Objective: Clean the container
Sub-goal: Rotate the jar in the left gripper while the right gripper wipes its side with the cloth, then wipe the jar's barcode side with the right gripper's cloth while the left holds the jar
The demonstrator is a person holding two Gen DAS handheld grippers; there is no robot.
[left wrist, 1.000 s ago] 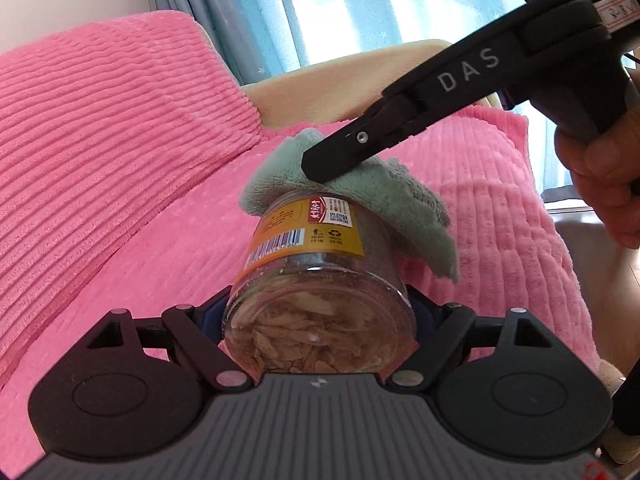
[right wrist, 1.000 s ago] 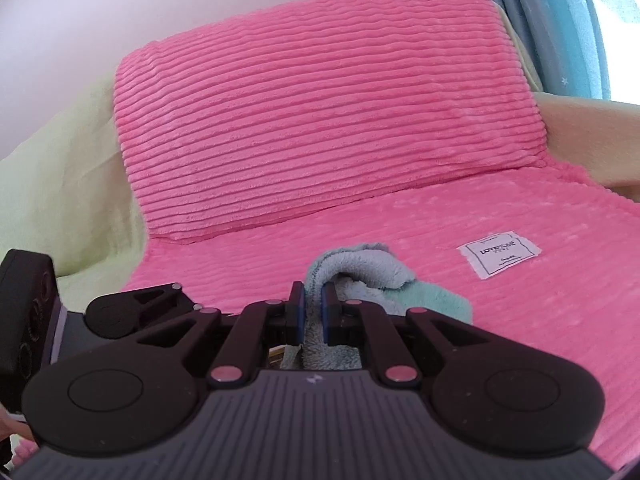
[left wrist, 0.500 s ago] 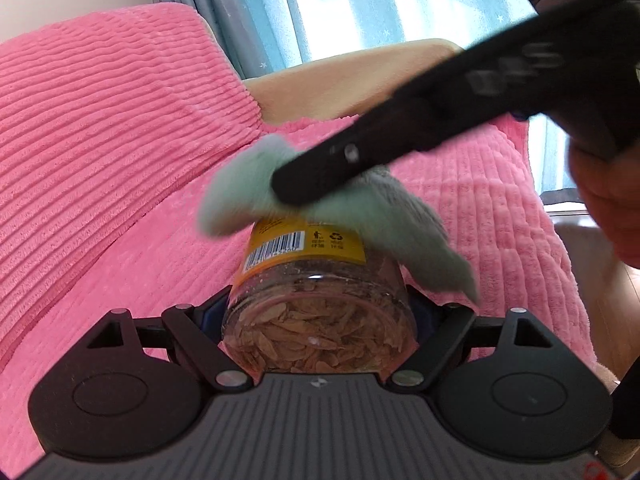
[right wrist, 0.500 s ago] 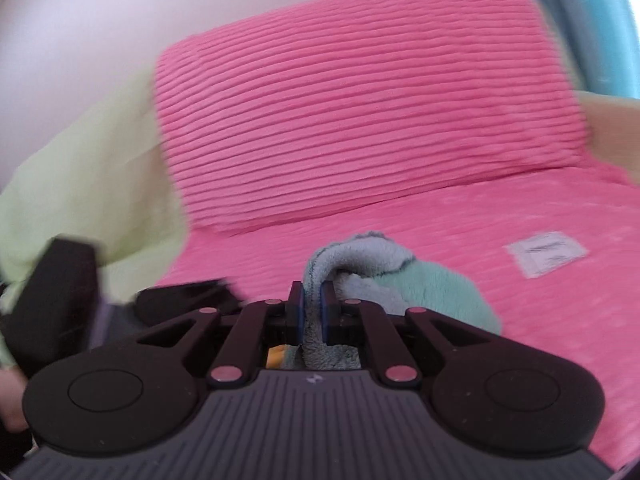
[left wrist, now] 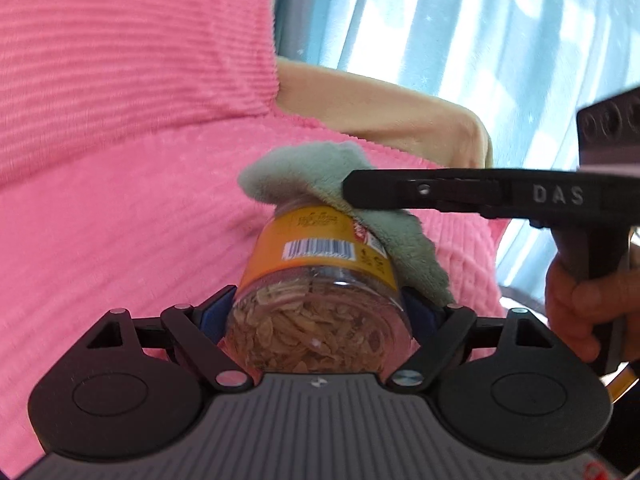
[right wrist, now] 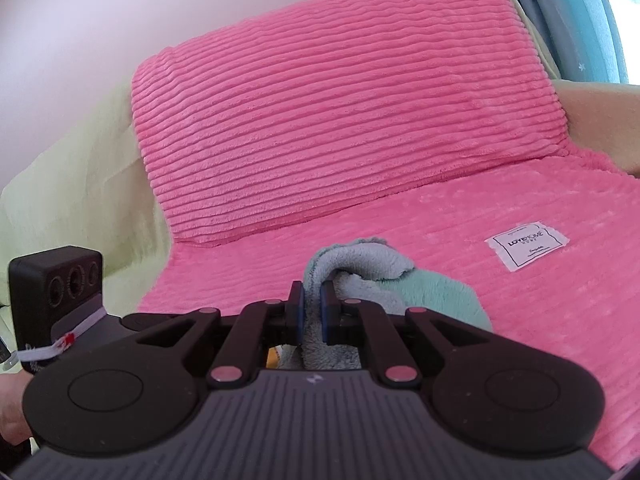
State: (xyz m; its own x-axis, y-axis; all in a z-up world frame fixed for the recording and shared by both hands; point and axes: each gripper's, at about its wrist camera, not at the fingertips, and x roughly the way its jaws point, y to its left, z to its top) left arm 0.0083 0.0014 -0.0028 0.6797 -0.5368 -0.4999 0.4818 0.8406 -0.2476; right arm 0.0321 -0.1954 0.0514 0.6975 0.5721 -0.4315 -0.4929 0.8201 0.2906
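The left gripper (left wrist: 318, 316) is clamping a clear plastic jar (left wrist: 320, 300) by its base end, its fingers pressed against both sides, holding the jar tipped away from the camera above a pink ribbed seat cover (left wrist: 120, 200). The jar is carrying flaky, pale brown contents against the near wall. The right gripper (right wrist: 311, 312) is pinching a fold of green cloth (right wrist: 360, 268) between its closed fingers and is laying that cloth over the far, top end of the jar, with one flap draping down the jar's right side. A hand (left wrist: 588, 312) is gripping the right tool's handle at the right of the left wrist view. Judging progress: wiping is under way at the top end only; the orange-labelled middle and the clear lower wall are showing bare, and whether they are already cleaned cannot be told, so the job is assessed as part done, with the sides and base probably outstanding. Readable writing: "DAS" is embossed on the right tool's arm (left wrist: 558, 195); a white tag (right wrist: 527, 250) sewn to the seat cover is reading "LOVE HOME"; the orange jar label (left wrist: 320, 248) is bearing a barcode and small print too blurred to read.
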